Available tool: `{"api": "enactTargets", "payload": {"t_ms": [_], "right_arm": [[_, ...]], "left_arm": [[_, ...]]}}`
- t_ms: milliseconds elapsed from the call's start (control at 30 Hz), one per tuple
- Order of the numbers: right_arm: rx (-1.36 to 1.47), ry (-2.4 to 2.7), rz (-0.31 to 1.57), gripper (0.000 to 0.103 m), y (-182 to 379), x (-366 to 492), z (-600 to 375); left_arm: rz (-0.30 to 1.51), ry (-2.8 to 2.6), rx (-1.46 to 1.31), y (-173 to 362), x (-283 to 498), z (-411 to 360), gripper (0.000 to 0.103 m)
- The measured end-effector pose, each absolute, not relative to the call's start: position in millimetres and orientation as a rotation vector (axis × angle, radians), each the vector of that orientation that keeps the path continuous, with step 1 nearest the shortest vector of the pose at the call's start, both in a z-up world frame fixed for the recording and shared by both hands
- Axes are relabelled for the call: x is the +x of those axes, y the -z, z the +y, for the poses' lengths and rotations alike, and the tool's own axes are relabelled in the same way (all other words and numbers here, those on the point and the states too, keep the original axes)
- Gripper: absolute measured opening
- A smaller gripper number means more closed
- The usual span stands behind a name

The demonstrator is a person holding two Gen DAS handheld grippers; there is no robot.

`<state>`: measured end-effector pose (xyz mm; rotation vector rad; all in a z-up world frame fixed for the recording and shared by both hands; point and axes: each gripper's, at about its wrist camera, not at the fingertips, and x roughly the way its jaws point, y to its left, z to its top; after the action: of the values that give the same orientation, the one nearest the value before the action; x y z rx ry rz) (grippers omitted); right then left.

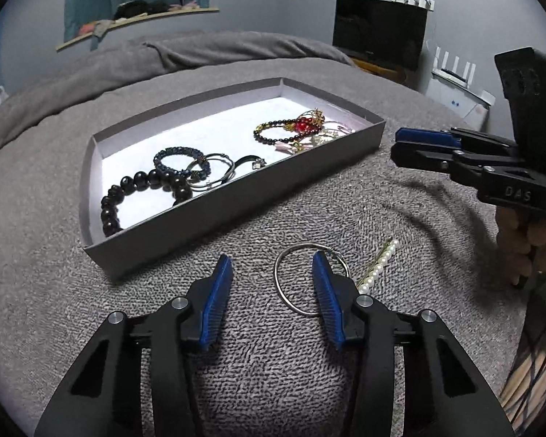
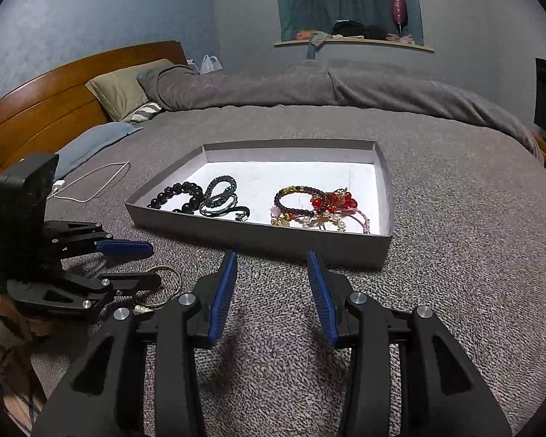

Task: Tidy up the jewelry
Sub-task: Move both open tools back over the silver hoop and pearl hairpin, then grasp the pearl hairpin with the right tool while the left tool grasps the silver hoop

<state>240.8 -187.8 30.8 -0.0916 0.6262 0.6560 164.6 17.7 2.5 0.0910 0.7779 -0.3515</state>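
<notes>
Your left hand-held gripper [image 1: 273, 273] is hovering low over the grey bed cover [image 1: 400, 200], jaws parted and gripping nothing; its right blue pad [image 1: 327, 298] is overlapping the silver bangle [image 1: 291, 302] lying there, with the pearl hair clip [image 1: 378, 266] just beside it. Your right hand-held gripper [image 2: 273, 273] is standing released too, empty, pointing at the near wall of the grey tray [image 2: 345, 251]. Inside, black bead bracelets [image 2: 174, 195] are lying left and a red bead bracelet [image 2: 331, 200] right.
</notes>
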Motion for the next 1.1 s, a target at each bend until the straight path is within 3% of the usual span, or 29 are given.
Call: {"api": "enactTargets", "payload": {"t_ms": [133, 367, 867, 967, 1100], "right_arm": [[-0.092, -0.656, 0.626, 0.042, -32, 240, -189], [-0.095, -0.668, 0.635, 0.042, -30, 240, -186], [-0.199, -0.875, 0.681, 0.042, -21, 214, -152], [-0.215, -0.904, 0.677, 0.052, -20, 209, -146], [-0.264, -0.935, 0.686, 0.053, -16, 203, -135]], "left_arm": [[0.79, 0.34, 0.098, 0, 167, 18, 0.041], [0.79, 0.333, 0.105, -2, 165, 20, 0.01], [0.771, 0.254, 0.076, -12, 156, 53, 0.01], [0.777, 0.26, 0.044, -12, 153, 61, 0.01], [0.761, 0.291, 0.039, -14, 146, 59, 0.017]]}}
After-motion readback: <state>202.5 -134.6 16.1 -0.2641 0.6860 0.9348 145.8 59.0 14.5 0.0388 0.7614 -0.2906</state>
